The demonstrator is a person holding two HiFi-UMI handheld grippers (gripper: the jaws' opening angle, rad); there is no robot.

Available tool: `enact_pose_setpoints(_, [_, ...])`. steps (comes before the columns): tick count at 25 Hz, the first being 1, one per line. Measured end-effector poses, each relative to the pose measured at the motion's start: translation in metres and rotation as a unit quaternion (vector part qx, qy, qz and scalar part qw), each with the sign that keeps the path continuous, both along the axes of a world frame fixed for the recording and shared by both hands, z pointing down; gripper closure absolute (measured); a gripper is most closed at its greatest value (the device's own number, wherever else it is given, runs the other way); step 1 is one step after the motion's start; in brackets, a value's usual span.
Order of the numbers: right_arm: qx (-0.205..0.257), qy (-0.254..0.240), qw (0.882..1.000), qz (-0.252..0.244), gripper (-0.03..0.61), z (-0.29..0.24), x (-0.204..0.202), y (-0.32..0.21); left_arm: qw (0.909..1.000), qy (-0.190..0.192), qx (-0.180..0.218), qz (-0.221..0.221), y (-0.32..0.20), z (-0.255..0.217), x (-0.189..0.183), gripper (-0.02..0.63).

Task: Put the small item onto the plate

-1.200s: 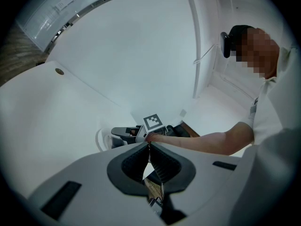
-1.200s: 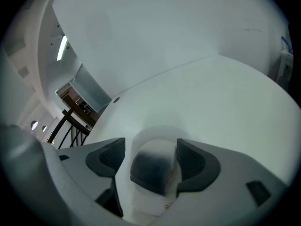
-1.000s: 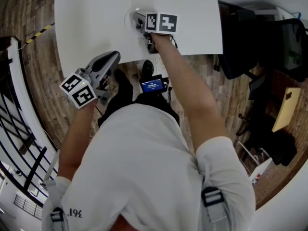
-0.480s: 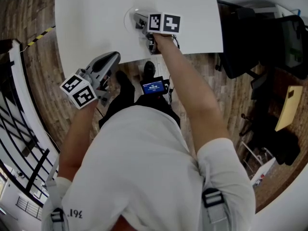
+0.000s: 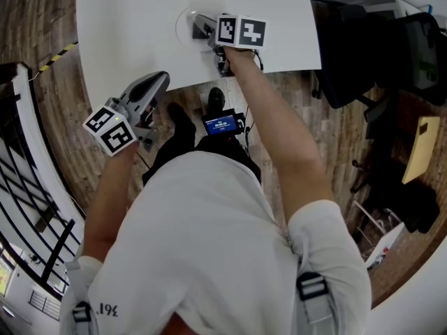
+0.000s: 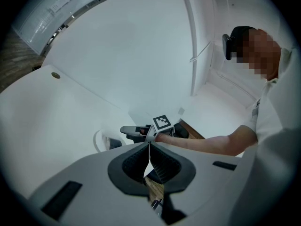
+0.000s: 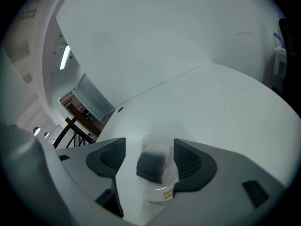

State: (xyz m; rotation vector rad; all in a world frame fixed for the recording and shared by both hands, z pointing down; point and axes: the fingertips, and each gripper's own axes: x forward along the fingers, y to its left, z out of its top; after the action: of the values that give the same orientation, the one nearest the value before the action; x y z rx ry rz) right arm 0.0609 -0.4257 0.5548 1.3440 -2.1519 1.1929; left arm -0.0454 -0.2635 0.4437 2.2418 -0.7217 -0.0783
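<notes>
already the small dark block [image 7: 151, 166] lies on the white plate [image 7: 151, 193], straight ahead of the right gripper [image 7: 149, 147] and between its jaws, which stand apart with a gap on each side. the left gripper [image 6: 149, 150], jaws pressed together on nothing, is the farther one, back by the table [image 5: 140, 19] edge.

The little dark block [image 7: 151, 166], grey-black with rounded corners, is sitting flat on the plate [image 7: 162, 192], roughly in the middle. Plate's small, round and white with a tiny yellow sticker on its near rim, resting on the white table [image 7: 225, 102].
</notes>
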Motion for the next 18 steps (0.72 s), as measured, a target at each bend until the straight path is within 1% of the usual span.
enact_pose_setpoints(1, [0.002,-0.002,1.0,0.002,0.256,-0.004,0.003,0.001,1.0,0.001,0.001,-0.001,-0.001,-0.001,0.0,0.608])
enact_pose_setpoints(2, [0.005,-0.002,1.0,0.003,0.295,-0.008,0.005,0.003,1.0,0.001,0.002,-0.003,0.0,-0.002,-0.001,0.607])
enact_pose_setpoints(5, [0.012,0.003,1.0,0.004,0.436,-0.015,0.011,0.013,1.0,0.003,0.007,-0.002,0.005,-0.006,0.0,0.609])
enact_pose_setpoints(7, [0.015,0.012,1.0,0.001,0.549,-0.019,0.014,0.019,0.9999,0.008,0.009,0.002,0.006,-0.008,0.0,0.609])
enact_pose_setpoints(8, [0.019,0.016,1.0,-0.002,0.577,-0.021,0.014,0.021,0.9999,0.013,0.01,0.003,0.006,-0.009,-0.001,0.609])
enact_pose_setpoints(11, [0.037,0.02,0.999,-0.013,0.577,-0.036,0.014,0.03,0.9995,0.028,0.011,0.008,0.008,-0.013,-0.002,0.609])
enact_pose_setpoints(14, [0.066,0.012,0.998,-0.019,0.577,-0.062,0.014,0.042,0.9992,0.035,0.017,0.01,0.013,-0.02,-0.002,0.609])
enact_pose_setpoints(18, [0.103,-0.007,0.995,-0.017,0.577,-0.105,-0.002,0.063,0.9983,0.046,0.034,0.009,0.025,-0.045,-0.02,0.609])
